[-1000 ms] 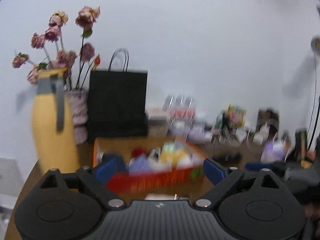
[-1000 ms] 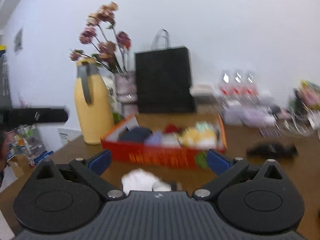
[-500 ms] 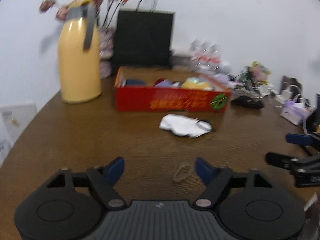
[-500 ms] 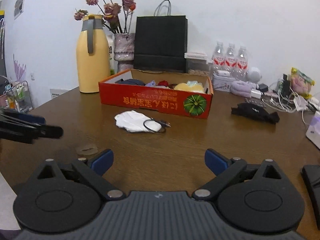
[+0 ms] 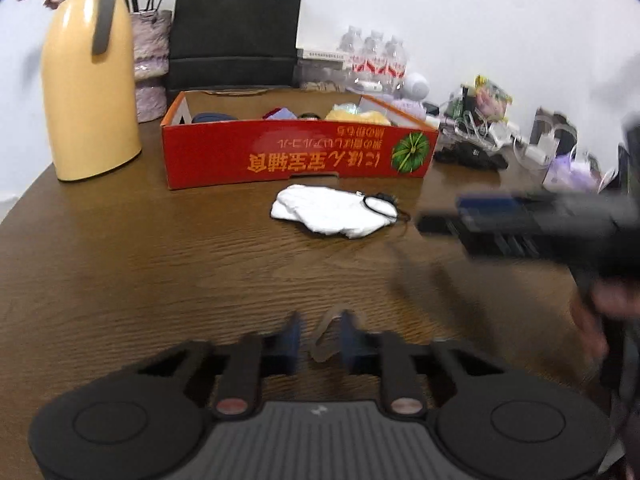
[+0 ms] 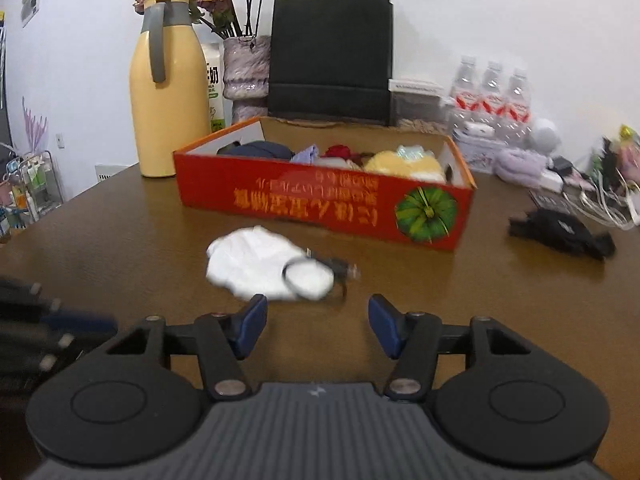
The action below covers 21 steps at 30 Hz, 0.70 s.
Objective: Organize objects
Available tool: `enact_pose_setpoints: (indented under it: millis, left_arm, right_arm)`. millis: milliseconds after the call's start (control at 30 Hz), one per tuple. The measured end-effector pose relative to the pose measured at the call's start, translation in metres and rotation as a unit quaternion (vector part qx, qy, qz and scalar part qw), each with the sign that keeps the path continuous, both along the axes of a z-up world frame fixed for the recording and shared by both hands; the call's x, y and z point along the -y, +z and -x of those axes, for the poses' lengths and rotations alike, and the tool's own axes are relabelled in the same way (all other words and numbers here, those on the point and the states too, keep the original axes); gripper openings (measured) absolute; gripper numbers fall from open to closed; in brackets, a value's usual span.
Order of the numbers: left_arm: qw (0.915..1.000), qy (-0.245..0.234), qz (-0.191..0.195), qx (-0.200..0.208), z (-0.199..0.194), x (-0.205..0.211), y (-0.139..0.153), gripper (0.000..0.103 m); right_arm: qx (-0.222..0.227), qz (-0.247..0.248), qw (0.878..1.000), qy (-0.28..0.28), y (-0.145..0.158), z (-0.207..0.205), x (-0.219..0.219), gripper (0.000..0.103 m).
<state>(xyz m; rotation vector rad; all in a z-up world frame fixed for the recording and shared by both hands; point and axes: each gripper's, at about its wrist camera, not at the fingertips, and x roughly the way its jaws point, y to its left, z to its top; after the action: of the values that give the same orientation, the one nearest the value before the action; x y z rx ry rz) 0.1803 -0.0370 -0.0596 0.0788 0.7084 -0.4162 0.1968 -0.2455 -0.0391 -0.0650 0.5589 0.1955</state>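
With several items already lying in the red box, a translucent rubber band is being clamped on the table by the left gripper, while the empty right gripper is being closed short of the white cloth and black hair tie, both not yet boxed.

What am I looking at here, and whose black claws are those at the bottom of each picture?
No robot: a person holds a two-finger gripper in each hand, with a camera on each looking along its fingers. The left view shows the left gripper shut on a clear loop on the brown table. The right view shows the right gripper, jaws closing with nothing between them, short of a white cloth bearing a black ring. Behind stand a red box and yellow jug.
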Motion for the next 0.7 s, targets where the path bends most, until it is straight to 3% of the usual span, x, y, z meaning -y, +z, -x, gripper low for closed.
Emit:
enact_pose_setpoints:
  millis: [33,133,267,367,533,700]
  left_arm:
    - [1.0000,0.002,-0.009,0.003,0.000,0.003,0.000,0.001]
    - [0.9999,0.013,-0.008,0.006,0.003,0.005,0.001,0.000]
    - [0.9984,0.051,0.014,0.022,-0.002,-0.013,0.008,0.000]
    - [0.9954,0.084,0.012,0.044,-0.004,-0.029,0.019,0.000]
    - [0.9902,0.126,0.027,0.054,0.002,-0.049,0.029,0.000]
    - [0.9886,0.140,0.022,0.052,0.009,-0.055,0.031,0.000]
  right_arm:
    - [0.000,0.004,1.000,-0.001,0.000,-0.011,-0.001,0.057]
    - [-0.005,0.015,1.000,-0.008,-0.001,-0.044,0.001,0.055]
    - [-0.051,-0.014,0.999,0.008,-0.012,-0.075,0.012,0.038]
    - [-0.059,-0.019,0.998,0.017,-0.017,-0.081,0.014,0.030]
    - [-0.049,-0.022,0.998,0.017,-0.016,-0.082,0.013,0.029]
    - [0.006,-0.040,0.999,-0.023,0.008,-0.055,0.029,0.029]
